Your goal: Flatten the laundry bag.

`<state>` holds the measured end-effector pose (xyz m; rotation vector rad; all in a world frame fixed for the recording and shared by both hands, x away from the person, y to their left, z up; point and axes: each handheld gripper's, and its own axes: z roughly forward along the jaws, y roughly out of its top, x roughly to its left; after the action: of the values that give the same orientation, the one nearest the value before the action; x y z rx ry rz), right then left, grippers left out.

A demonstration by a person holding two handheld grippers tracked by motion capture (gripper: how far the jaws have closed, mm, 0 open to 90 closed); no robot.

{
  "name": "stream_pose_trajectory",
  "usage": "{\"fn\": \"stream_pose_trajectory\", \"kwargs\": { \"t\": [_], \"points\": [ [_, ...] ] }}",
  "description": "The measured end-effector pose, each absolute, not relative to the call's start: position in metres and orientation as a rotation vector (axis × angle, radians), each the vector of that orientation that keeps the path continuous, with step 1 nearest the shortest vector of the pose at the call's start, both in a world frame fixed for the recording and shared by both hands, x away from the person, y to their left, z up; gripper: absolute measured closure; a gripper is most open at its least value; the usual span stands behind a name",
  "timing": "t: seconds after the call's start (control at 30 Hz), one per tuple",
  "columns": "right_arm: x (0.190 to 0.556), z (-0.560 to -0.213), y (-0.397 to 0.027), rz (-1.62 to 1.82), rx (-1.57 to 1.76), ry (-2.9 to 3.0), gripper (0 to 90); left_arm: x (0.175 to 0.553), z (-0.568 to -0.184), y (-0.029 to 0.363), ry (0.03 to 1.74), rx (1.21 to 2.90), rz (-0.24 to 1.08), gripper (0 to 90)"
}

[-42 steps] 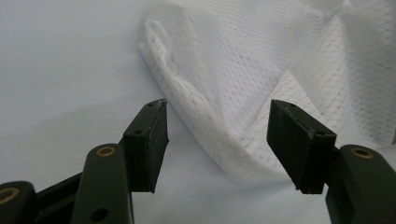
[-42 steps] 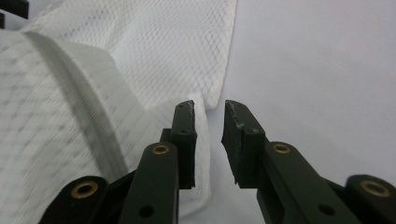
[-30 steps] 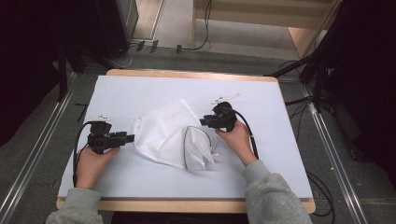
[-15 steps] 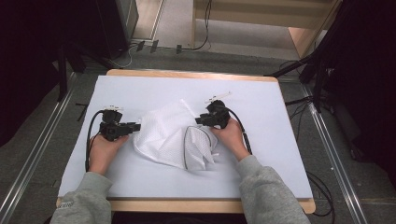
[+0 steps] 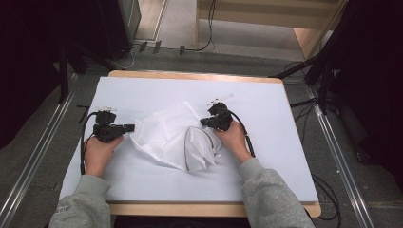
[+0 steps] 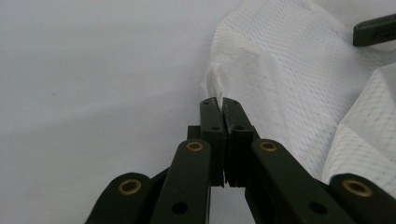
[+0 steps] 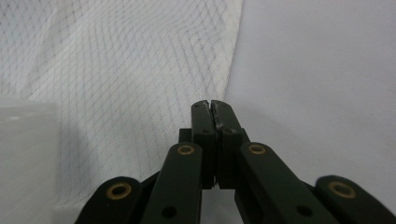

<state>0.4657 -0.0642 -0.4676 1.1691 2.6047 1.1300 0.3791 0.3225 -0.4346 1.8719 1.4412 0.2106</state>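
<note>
A white mesh cloth [image 5: 164, 133] lies crumpled in the middle of the white-covered table [image 5: 266, 95], with a folded flap with dark trim [image 5: 199, 148] near its right side. My left gripper [image 5: 130, 127] points right at the cloth's left edge. Its jaws have just been closing, and in the left gripper view they [image 6: 219, 100] pinch a bunched corner of the mesh cloth [image 6: 289, 70]. My right gripper [image 5: 203, 122] points left at the cloth's right edge. Its jaws have also just been closing. They [image 7: 210, 102] meet on the hem of the mesh cloth [image 7: 116, 70], with a thin pale sliver between the pads.
The table's wooden rim [image 5: 190, 74] runs along the far side, with cables on the floor [image 5: 157, 47] behind it. Metal rails [image 5: 43, 142] flank the table. Bare white surface lies left, right and in front of the cloth. One jaw of the right gripper [image 6: 373, 29] pokes into the left gripper view.
My left hand moved away from the person to the cloth's left edge, and its jaws shut on the corner. The right gripper's jaws shut at the right edge; that hand barely shifted.
</note>
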Motion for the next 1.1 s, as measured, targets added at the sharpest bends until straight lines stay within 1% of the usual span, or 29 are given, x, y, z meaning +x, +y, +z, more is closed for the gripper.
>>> {"fn": "stream_pose_trajectory", "kwargs": {
  "t": [0.23, 0.53, 0.77, 0.83, 0.9, 1.1],
  "points": [
    [0.465, -0.463, -0.068, 1.132, 1.183, 2.589, 90.0, 0.376, -0.432, 0.340, 1.464, 1.817, 0.201, 89.8],
    [0.460, -0.454, -0.079, 1.150, 1.176, 2.570, 90.0, 0.385, -0.433, 0.341, 1.461, 1.802, 0.194, 89.8],
    [0.449, -0.451, -0.103, 1.141, 1.221, 2.513, 90.0, 0.408, -0.438, 0.322, 1.427, 1.827, 0.157, 89.5],
    [0.447, -0.452, -0.111, 1.131, 1.232, 2.489, 90.0, 0.413, -0.439, 0.315, 1.423, 1.843, 0.166, 87.8],
    [0.445, -0.453, -0.120, 1.100, 1.264, 2.456, 90.0, 0.417, -0.440, 0.311, 1.414, 1.848, 0.158, 84.0],
    [0.445, -0.460, -0.154, 1.074, 1.384, 2.364, 90.0, 0.425, -0.439, 0.297, 1.378, 1.875, 0.144, 80.3]
  ]
}}
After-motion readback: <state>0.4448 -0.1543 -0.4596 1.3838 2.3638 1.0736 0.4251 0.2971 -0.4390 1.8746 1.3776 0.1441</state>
